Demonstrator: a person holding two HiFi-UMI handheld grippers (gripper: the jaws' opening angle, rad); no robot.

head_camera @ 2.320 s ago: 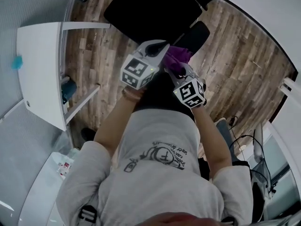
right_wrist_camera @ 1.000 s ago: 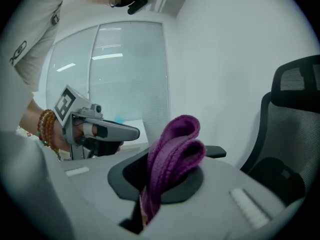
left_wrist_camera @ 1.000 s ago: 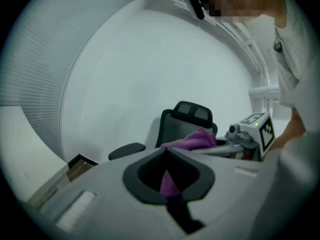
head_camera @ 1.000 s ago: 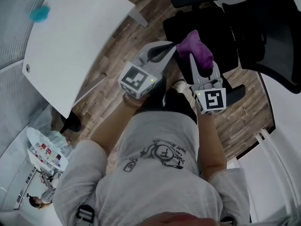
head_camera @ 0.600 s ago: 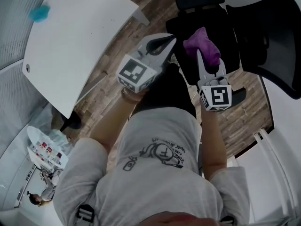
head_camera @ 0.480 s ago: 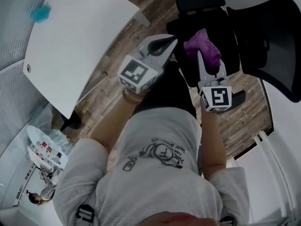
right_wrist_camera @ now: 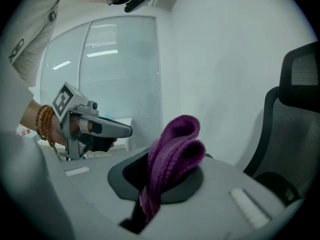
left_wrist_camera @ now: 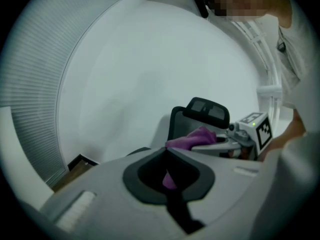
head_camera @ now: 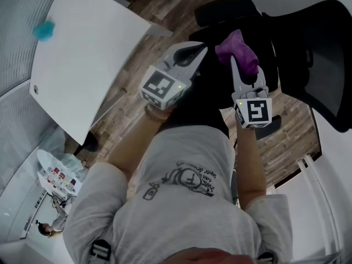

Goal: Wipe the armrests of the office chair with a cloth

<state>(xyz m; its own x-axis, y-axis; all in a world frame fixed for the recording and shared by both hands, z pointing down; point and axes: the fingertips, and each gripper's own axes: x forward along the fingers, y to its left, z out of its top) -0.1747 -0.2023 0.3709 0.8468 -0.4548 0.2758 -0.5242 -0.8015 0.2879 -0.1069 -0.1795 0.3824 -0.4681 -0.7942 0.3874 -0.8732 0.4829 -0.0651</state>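
A wooden floor (head_camera: 165,4) spreads beneath a white tabletop (head_camera: 82,59) at the left and a black office chair (head_camera: 322,48) at the right. The chair's mesh back rises behind its seat. One armrest (head_camera: 223,9) lies at the top, the other (head_camera: 276,121) lower down beside the right tongs' marker cube. The left tongs (head_camera: 201,49) are pressed together with nothing between them and point toward the chair. The right tongs (head_camera: 245,65) are clamped on a folded purple cloth (head_camera: 236,44), which is held up over the seat, between the two armrests. A small blue object (head_camera: 44,31) sits on the tabletop, well apart from the chair.
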